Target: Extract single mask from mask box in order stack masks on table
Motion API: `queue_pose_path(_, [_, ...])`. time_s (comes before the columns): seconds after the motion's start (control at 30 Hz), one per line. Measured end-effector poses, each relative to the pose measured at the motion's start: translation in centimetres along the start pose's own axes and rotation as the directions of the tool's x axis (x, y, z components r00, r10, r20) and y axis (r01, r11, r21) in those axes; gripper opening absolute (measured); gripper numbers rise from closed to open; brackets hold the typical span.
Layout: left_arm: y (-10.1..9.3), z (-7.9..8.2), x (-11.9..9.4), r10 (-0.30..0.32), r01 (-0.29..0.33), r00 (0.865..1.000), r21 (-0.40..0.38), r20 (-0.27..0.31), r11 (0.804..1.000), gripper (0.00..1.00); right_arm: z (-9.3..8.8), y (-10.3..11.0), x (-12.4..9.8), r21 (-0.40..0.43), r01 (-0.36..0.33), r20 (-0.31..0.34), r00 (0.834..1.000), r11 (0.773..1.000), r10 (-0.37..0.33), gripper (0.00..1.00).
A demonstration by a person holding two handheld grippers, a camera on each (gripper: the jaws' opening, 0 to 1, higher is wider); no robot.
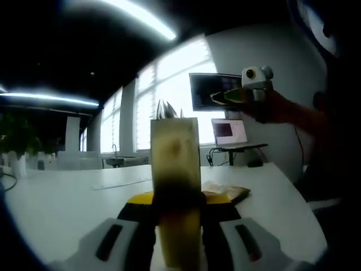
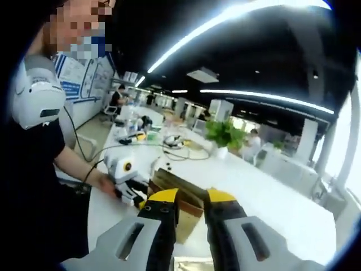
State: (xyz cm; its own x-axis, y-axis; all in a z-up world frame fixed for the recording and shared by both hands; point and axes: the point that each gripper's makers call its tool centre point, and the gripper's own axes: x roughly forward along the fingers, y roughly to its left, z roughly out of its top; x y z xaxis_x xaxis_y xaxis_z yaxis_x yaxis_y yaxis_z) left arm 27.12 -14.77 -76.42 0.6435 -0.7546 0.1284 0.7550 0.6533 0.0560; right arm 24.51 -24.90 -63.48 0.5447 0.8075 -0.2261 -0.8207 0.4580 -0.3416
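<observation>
A tall yellowish mask box (image 1: 175,152) stands upright between my left gripper's (image 1: 179,197) jaws, which are shut on its sides. White mask edges (image 1: 167,110) stick out of its top. My right gripper (image 1: 221,97) is held high up and to the right of the box, well apart from it. From the right gripper view, that gripper (image 2: 192,199) has a narrow gap between its yellow tips and I see nothing between them. Below and ahead of it the left gripper (image 2: 135,195) holds the box (image 2: 177,189) on the white table (image 2: 271,197).
A flat brownish packet (image 1: 225,193) lies on the table (image 1: 67,197) just behind the box. A monitor (image 1: 211,90) and laptop (image 1: 228,132) stand at the far edge. A plant (image 2: 225,135) and cables (image 2: 152,135) sit farther off. The person's body (image 2: 34,169) is close on the left.
</observation>
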Motion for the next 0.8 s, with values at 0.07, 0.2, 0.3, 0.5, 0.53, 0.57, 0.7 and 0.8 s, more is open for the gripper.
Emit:
queue_pose_path(0.07, [0.0,0.0,0.0,-0.001,0.001,1.000,-0.001,0.000,1.000,0.33,0.1,0.0,0.4,-0.019,-0.018,-0.018,1.000,1.000,0.018,0.13])
queue_pose_path(0.2, [0.0,0.0,0.0,-0.003,0.003,1.000,0.000,-0.003,1.000,0.33,0.4,0.1,1.2,-0.062,-0.060,-0.058,0.997,0.996,0.057,0.13])
queue_pose_path(0.3, [-0.1,-0.1,0.0,-0.001,0.001,1.000,0.006,-0.005,1.000,0.33,0.7,0.2,1.7,-0.091,-0.097,-0.085,0.992,0.991,0.089,0.13])
queue_pose_path(0.5, [-0.1,-0.1,0.0,-0.003,0.003,1.000,0.004,-0.007,1.000,0.33,0.3,0.4,2.7,-0.179,-0.163,-0.184,0.974,0.970,0.130,0.13])
queue_pose_path(0.53, [-0.2,-0.1,0.0,-0.003,0.003,1.000,0.003,-0.007,1.000,0.33,0.5,0.5,2.9,-0.179,-0.168,-0.184,0.974,0.969,0.135,0.13])
queue_pose_path(0.57, [-0.2,-0.1,0.0,-0.003,0.004,1.000,0.003,-0.007,1.000,0.33,0.6,0.5,3.0,-0.184,-0.175,-0.187,0.972,0.967,0.140,0.13])
queue_pose_path(0.7, [-0.1,-0.1,0.0,-0.005,0.005,1.000,0.000,-0.007,1.000,0.33,1.1,0.4,3.8,-0.207,-0.206,-0.205,0.965,0.956,0.163,0.12])
queue_pose_path(0.8, [-0.1,-0.1,0.0,-0.005,0.005,1.000,0.001,-0.007,1.000,0.33,0.9,0.9,4.3,-0.239,-0.251,-0.248,0.950,0.938,0.191,0.12])
